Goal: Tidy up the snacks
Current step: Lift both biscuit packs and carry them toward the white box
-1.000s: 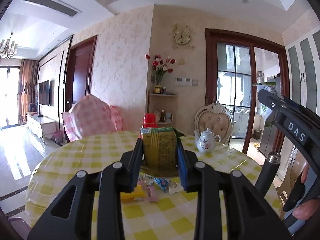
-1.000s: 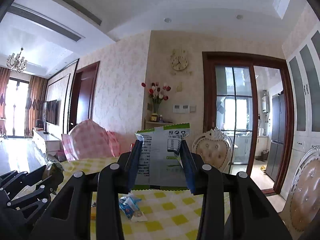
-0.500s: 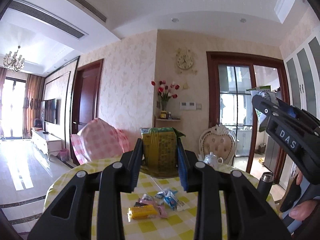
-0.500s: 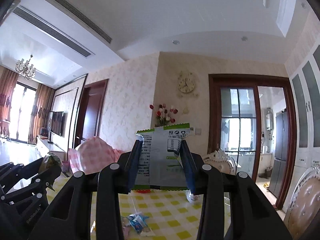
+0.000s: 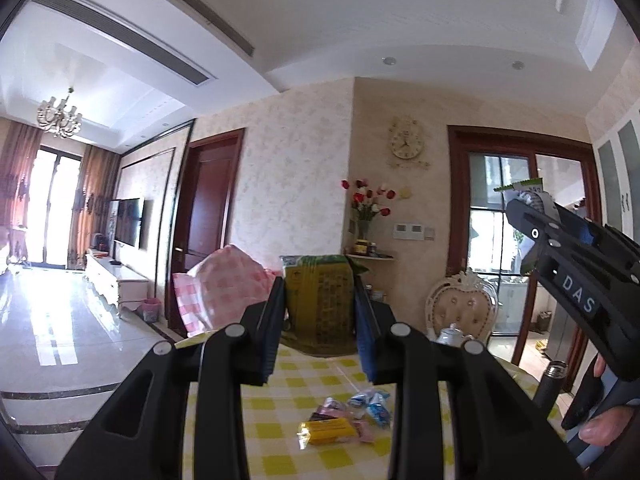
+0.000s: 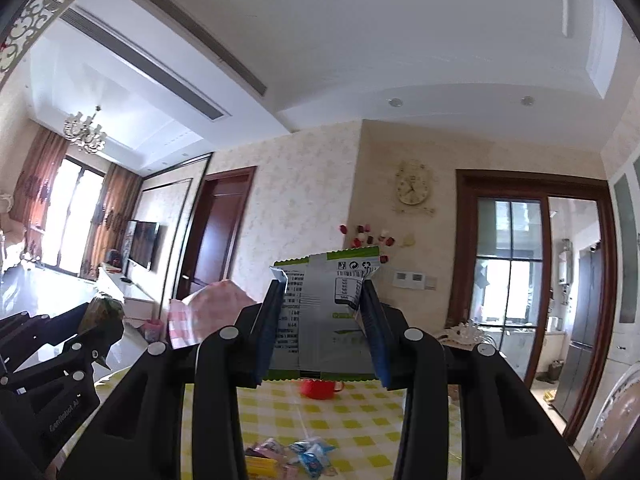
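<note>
My left gripper is shut on a yellow-green snack bag, held upright above the table. My right gripper is shut on a grey-and-white snack bag with green edges, also lifted and tilted slightly upward. In the left wrist view the right gripper shows at the right edge, a hand on its handle. The left gripper shows at the left edge of the right wrist view. Several small wrapped snacks lie in a loose pile on the yellow checked tablecloth below both grippers.
A white teapot and a dark flask stand on the table's right side. A red cup sits at the far edge. Padded chairs ring the table; a pink checked cushion lies behind it.
Both grippers have risen with their bags held fast; the views tilt up, showing more ceiling and less table. The loose snacks have dropped lower in both views.
</note>
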`<state>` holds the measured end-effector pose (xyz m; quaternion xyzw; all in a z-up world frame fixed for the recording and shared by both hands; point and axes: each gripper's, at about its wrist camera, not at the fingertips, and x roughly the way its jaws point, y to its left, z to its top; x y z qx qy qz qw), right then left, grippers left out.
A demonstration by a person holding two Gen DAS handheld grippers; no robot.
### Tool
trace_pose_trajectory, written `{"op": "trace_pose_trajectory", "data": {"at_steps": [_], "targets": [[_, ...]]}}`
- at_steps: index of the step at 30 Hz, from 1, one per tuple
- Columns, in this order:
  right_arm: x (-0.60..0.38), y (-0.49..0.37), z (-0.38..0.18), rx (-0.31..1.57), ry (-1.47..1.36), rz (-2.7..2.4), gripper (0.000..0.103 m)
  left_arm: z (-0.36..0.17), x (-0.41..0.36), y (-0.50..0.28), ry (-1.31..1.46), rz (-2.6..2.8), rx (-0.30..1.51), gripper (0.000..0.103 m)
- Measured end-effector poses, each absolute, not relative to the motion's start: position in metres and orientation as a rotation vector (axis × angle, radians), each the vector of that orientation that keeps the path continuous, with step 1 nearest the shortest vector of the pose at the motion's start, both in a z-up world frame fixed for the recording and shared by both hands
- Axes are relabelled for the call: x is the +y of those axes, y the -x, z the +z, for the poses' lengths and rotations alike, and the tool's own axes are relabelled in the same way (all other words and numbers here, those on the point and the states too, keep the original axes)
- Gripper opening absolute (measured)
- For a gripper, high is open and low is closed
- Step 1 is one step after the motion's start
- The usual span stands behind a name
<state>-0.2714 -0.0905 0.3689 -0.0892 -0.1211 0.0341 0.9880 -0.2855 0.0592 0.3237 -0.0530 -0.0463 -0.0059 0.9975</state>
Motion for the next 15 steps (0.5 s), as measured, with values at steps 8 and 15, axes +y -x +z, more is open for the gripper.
{"op": "trace_pose_trajectory", "data": {"at_steps": [8,15], "targets": [[-0.034,0.271,0.348,-0.200,0.225,0.220,0.039,0.303,0.116,0.299,0.085,0.082,-0.026,0.032],[0.016,0.264,0.308,0.003,0.194,0.538,0.039,0.256,0.183,0.315,0.028,0.225,0.118,0.032]]}}
